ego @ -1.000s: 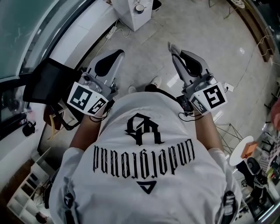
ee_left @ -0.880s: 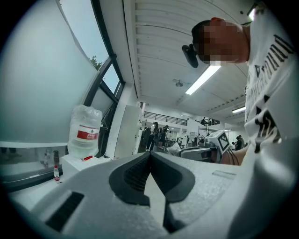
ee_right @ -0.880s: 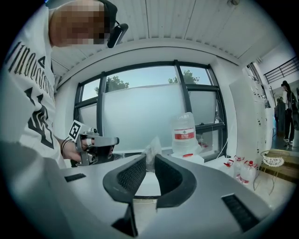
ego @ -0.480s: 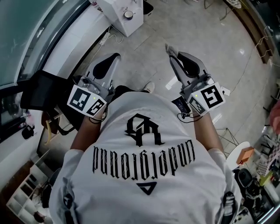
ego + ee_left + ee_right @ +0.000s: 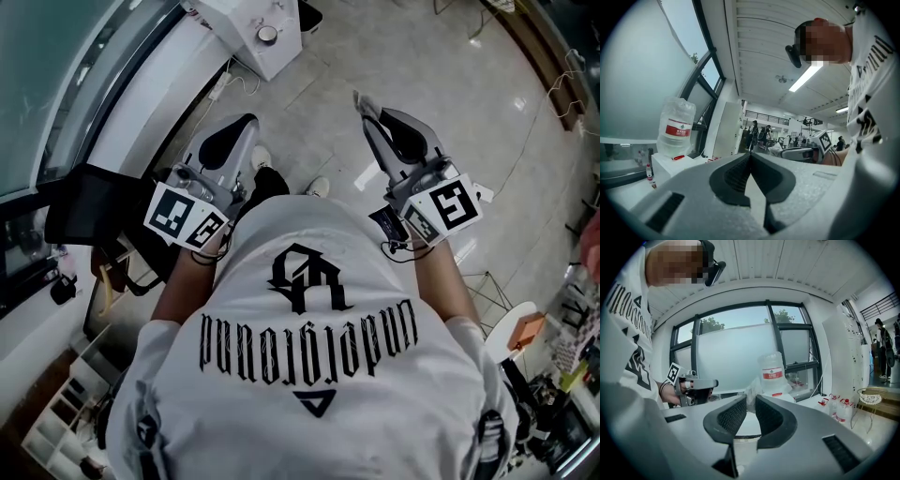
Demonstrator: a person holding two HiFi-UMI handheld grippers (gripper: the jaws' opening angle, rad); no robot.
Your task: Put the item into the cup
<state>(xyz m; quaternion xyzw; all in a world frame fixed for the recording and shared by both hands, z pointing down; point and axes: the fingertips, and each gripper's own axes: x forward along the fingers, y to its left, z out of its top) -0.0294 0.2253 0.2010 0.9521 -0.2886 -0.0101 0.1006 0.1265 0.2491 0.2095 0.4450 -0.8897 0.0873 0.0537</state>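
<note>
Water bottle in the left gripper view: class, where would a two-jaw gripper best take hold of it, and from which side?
Likely the narrow red part at its base, approached level from the side. The water bottle stands upright on the white cabinet, and its rounded, ribbed body looks too wide for the jaws to span.

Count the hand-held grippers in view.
2. The left hand-held gripper, jaws shut, at the head view's left; the right hand-held gripper, pinching a crumpled pale item, at its right.
</note>
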